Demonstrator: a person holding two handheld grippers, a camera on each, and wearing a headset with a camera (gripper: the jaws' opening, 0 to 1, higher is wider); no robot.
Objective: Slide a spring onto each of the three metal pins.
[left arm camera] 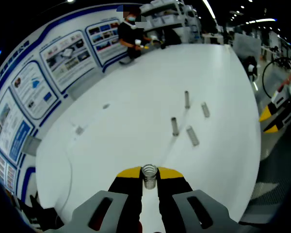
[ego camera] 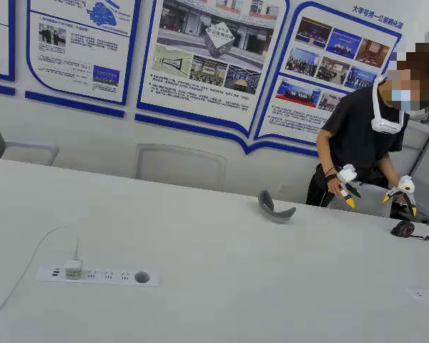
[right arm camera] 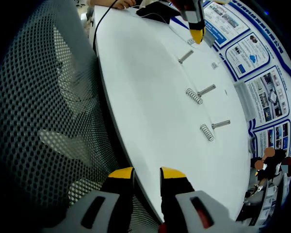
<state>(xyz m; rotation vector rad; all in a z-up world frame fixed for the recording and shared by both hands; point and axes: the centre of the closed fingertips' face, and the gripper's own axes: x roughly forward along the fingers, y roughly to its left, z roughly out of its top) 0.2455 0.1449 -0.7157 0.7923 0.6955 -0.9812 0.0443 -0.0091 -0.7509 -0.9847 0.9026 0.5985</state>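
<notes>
Now the left tongs [left arm camera: 149, 174] pinch one spring [left arm camera: 149, 178] by its side, and the open end of the coil points forward between the yellow tips. Ahead of it on the white surface [left arm camera: 136, 97] two pins [left arm camera: 175, 126] stand upright, each with a loose spring [left arm camera: 192, 135] lying just beside it. In the right gripper view a third pin [right arm camera: 185, 57] stands near the yellow tip of the other tongs, with no spring beside it. The right tongs [right arm camera: 146, 177] are spread and hold nothing; they hang past the edge of the surface, in front of a mesh chair [right arm camera: 48, 107].

I think the danger is in the aim. The head view is turned toward another person [ego camera: 365, 136] on the far side, so the coil may meet the pin crookedly and tip it. If the grip is too strong, the spring may also jump out and roll, perhaps over the near edge. A careless sweep could push the loose springs away from their pins.
</notes>
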